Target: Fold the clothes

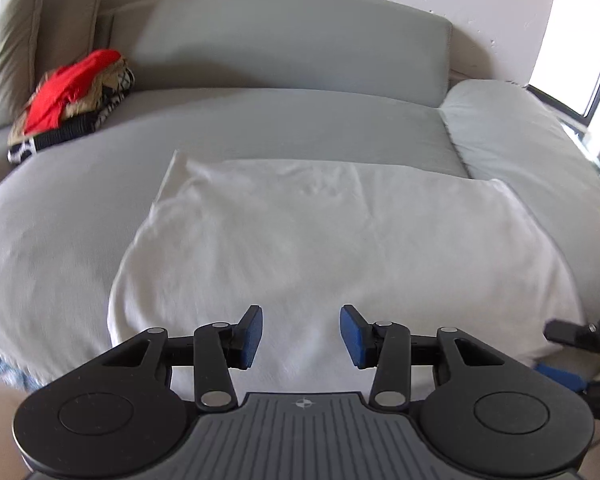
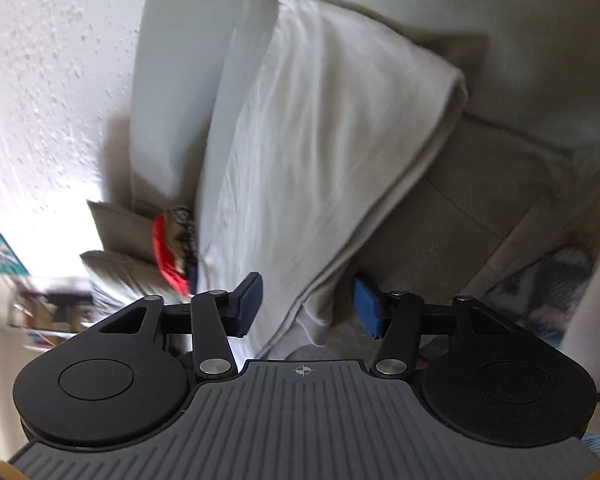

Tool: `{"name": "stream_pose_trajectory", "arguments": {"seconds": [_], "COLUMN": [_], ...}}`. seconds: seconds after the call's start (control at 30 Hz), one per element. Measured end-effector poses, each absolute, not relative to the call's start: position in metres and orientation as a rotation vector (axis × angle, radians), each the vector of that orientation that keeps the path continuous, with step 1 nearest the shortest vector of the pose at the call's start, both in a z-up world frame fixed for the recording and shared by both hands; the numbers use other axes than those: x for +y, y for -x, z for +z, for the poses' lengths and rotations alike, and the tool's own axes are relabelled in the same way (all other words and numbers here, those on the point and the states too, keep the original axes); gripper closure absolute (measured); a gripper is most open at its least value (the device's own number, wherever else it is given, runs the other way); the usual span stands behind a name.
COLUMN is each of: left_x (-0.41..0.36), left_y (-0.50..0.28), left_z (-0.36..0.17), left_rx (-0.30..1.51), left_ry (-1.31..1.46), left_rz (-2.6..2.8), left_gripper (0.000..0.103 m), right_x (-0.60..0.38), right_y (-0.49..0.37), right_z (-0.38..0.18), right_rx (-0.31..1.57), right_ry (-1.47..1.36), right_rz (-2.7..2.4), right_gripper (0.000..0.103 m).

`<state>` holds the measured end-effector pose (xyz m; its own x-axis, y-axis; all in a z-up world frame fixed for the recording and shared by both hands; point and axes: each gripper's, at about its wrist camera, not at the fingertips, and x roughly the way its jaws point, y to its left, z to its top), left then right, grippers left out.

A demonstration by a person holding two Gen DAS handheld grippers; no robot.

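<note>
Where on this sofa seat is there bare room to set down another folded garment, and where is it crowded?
Bare seat lies between the white garment and the back cushion, and left of the garment, toward the clothes pile. It is crowded at that pile in the far left corner and at the near edge, where both open grippers, left and right, hover.

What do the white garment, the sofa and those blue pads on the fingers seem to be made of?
White garment: soft matte woven cloth, probably cotton; it creases finely and folds limply.
Sofa: grey-green matte upholstery fabric over padding, judging by its rounded cushions.
Blue pads: dull, likely rubber or foam, on black plastic-looking arms.
</note>
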<state>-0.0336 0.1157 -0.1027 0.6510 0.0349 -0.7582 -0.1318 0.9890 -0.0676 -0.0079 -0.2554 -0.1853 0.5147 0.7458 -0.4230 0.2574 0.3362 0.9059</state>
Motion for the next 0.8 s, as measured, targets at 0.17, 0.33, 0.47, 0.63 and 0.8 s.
{"name": "stream_pose_trajectory", "arguments": {"seconds": [0.17, 0.33, 0.47, 0.63, 0.8], "left_x": [0.119, 0.124, 0.129, 0.134, 0.136], "left_y": [0.022, 0.022, 0.022, 0.021, 0.019], "left_z": [-0.109, -0.112, -0.114, -0.116, -0.117], "left_rx": [0.853, 0.86, 0.865, 0.872, 0.886], "left_ry": [0.125, 0.139, 0.149, 0.163, 0.17], "left_rz": [0.095, 0.095, 0.094, 0.093, 0.078], "left_gripper": [0.064, 0.064, 0.063, 0.063, 0.063], "right_x": [-0.255, -0.251, -0.263, -0.261, -0.245], "right_y": [0.006, 0.0, -0.009, -0.03, -0.051], "right_z": [-0.212, -0.211, -0.199, -0.207, -0.206], "right_rx": [0.99, 0.906, 0.781, 0.719, 0.691], "right_ry": [-1.432, -1.446, -1.395, -1.429, -1.36], "right_rz": [0.496, 0.467, 0.327, 0.229, 0.153], "right_gripper": [0.05, 0.062, 0.062, 0.064, 0.073]}}
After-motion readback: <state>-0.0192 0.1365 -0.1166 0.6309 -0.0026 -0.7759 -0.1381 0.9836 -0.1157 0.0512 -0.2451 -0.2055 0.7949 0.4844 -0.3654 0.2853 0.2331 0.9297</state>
